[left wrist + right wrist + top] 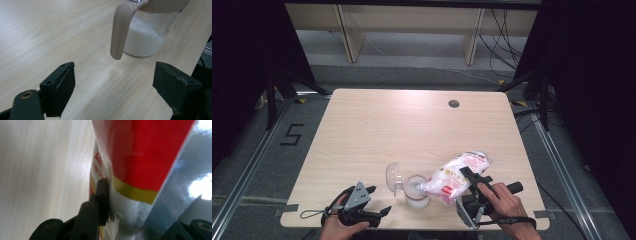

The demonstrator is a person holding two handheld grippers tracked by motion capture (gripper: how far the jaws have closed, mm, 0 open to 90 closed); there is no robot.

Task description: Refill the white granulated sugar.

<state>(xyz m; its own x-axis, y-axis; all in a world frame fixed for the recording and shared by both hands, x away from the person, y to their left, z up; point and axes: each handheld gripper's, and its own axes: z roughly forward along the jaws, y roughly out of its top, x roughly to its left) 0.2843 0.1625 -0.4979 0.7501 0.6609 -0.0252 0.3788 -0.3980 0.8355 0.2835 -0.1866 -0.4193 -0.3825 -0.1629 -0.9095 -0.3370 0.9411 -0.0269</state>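
A clear jar (417, 191) part full of white grains stands near the table's front edge, its hinged lid (393, 176) flipped open to the left. A red, white and silver bag (458, 177) is tipped with its mouth over the jar. My right gripper (473, 192) is shut on the bag (140, 162), one black fingertip (102, 195) pressed against its side. My left gripper (378, 200) rests open at the front left. Its pads (60, 87) stand wide apart just short of the jar (147, 35) and its beige handle (120, 30).
The light wooden table (412, 130) has a round cable hole (454, 103) at the back right. Its front edge lies just below both hands. Dark curtains and stands flank the table, with cables on the floor to the right.
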